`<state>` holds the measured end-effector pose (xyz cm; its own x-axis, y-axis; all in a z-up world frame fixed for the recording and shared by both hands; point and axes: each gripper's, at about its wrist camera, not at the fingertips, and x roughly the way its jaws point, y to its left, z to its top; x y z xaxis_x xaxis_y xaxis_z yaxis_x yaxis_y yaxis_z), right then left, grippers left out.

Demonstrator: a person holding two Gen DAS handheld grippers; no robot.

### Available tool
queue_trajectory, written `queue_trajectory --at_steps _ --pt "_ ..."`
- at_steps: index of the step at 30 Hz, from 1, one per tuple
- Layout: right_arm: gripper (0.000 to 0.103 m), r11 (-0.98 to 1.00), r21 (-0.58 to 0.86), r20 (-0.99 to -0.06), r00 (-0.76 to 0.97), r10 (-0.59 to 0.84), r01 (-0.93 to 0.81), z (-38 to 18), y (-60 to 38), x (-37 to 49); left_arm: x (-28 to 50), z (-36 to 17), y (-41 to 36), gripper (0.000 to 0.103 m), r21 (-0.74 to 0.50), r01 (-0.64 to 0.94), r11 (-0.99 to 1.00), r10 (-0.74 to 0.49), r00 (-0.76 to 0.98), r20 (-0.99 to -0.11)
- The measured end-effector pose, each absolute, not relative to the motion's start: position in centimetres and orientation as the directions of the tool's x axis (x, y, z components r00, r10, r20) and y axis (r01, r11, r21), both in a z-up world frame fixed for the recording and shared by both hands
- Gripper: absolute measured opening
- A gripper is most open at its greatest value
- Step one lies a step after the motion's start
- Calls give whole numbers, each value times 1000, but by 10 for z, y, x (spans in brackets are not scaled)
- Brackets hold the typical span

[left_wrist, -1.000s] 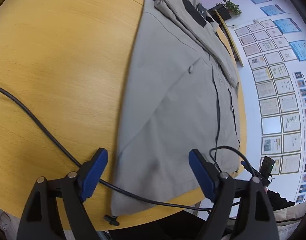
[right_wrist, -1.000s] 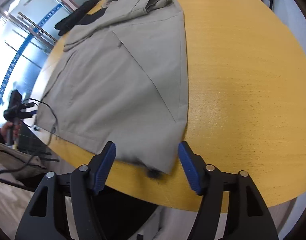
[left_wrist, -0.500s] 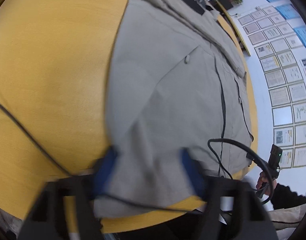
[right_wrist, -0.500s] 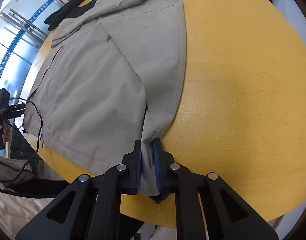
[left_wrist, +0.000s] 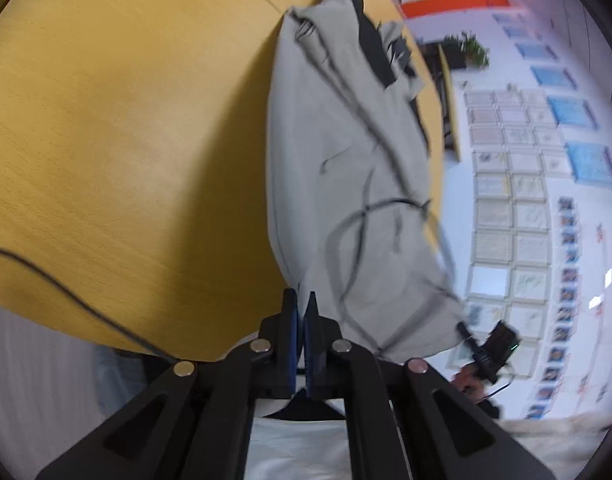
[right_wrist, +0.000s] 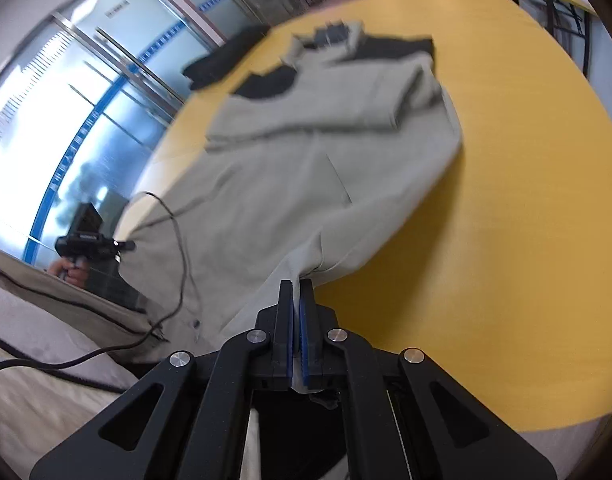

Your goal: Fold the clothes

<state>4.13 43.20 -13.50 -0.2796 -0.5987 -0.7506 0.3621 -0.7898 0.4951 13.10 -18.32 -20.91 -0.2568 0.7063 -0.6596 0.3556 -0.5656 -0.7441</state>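
Observation:
A grey jacket with black collar trim lies on the round yellow wooden table. My left gripper is shut on the jacket's hem corner at the near table edge, and the cloth rises up from the table into its pads. In the right wrist view the same jacket stretches away from me. My right gripper is shut on the other hem corner, lifted above the table. The hem between the two grippers hangs off the near edge.
A black cable trails over the table edge on the left, another cable crosses the jacket. A dark garment lies at the table's far side. A hand holding a black device is beside the table. Wall with framed papers.
Both grippers went from open to shut on the jacket's hem corners. They have since lifted and drawn the hem up and toward me, bunching the cloth.

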Motion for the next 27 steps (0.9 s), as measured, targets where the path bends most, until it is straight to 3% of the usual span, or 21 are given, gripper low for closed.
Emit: queue_trajectory --at_steps 9,18,27 --pt "2 -734 567 -576 -456 -678 375 -98 396 -82 13 -148 -185 2 -878 266 -399 763 -434 -478" --pt "2 -721 570 -464 -571 -677 393 -101 421 -228 -127 -142 -191 2 -869 277 -409 670 -555 -493" --pt "2 -756 599 -508 -604 -614 265 -190 431 -366 -281 -209 -186 3 -828 328 -455 617 -554 -559"
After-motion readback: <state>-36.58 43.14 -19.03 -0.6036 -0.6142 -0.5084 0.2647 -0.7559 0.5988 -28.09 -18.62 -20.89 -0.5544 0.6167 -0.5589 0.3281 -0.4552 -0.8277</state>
